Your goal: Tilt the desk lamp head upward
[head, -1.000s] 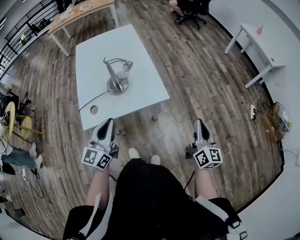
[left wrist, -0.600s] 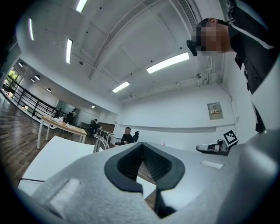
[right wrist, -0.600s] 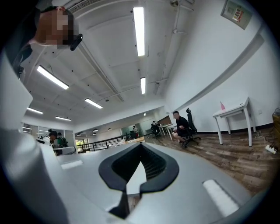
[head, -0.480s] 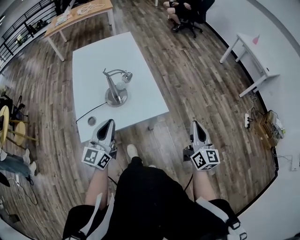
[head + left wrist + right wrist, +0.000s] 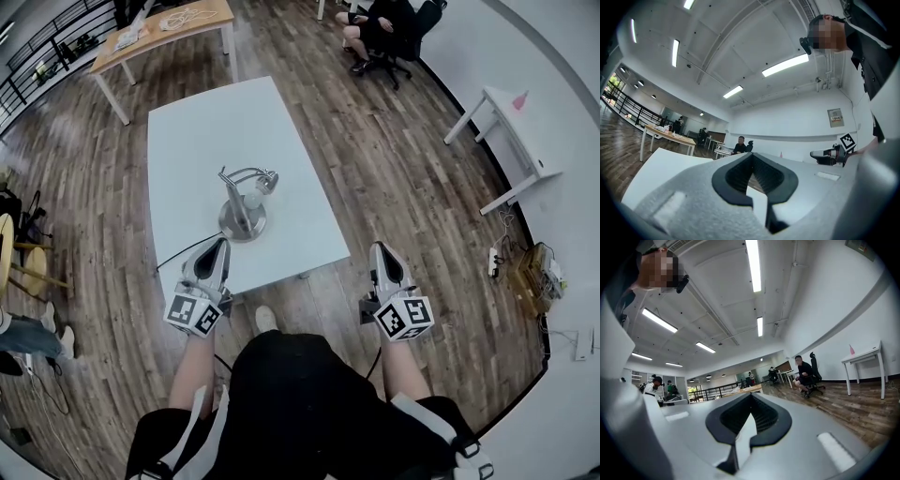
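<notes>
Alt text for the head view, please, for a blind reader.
A silver desk lamp stands untouched on a white table. Both grippers are shut and empty: the left gripper at the table's near edge, the right gripper over the wooden floor.

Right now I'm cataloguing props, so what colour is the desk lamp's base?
Shiny silver metal. The desk lamp's base shows best in the head view.

Beyond the white table (image 5: 211, 122): wooden table (image 5: 155, 33). To its right: seated person (image 5: 382, 21), small white desk (image 5: 520, 127).
</notes>
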Available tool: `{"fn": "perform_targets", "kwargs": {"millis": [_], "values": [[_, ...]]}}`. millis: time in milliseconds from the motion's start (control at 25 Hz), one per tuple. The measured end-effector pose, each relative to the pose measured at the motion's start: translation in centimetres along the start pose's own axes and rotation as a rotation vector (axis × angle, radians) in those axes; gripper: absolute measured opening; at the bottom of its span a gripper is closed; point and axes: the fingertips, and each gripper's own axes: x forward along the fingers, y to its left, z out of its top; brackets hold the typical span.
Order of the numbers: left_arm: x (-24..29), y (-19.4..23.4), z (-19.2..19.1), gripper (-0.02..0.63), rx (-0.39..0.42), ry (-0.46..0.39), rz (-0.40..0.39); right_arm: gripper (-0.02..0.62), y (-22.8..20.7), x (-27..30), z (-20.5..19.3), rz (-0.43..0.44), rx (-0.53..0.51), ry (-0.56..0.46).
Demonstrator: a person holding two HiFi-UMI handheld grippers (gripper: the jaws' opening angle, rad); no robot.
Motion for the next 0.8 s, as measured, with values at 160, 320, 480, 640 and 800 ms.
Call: {"fn": "perform_targets", "kwargs": {"millis": [160, 320, 480, 640, 800], "values": [[1.0, 2.8, 0.0, -0.002, 0.005, 0.014, 0.013, 0.002, 0.8, 3.5, -0.6, 0.029, 0.005, 0.016], [1.4, 5.1, 0.1, -0.002, 0.013, 0.032, 0.021, 0.002, 1.8, 6.8, -0.8, 0.05, 0.013, 0.028], [1.4, 7.5, -0.5, -0.002, 0.009, 0.041, 0.017, 0.002, 3.5, 10.2, -1.4, 0.084, 0.032, 0.036], [1.3, 9.6, -1.1, -0.002, 0.013, 0.05, 0.037, 0.002, 5.1, 13.0, -2.2, 0.121, 0.057, 0.044], [1.0, 10.3, -2.3, 0.0, -0.003, 0.069, 0.074, 0.002, 6.0, 14.6, -3.1, 0.166, 0.05, 0.083]]}}
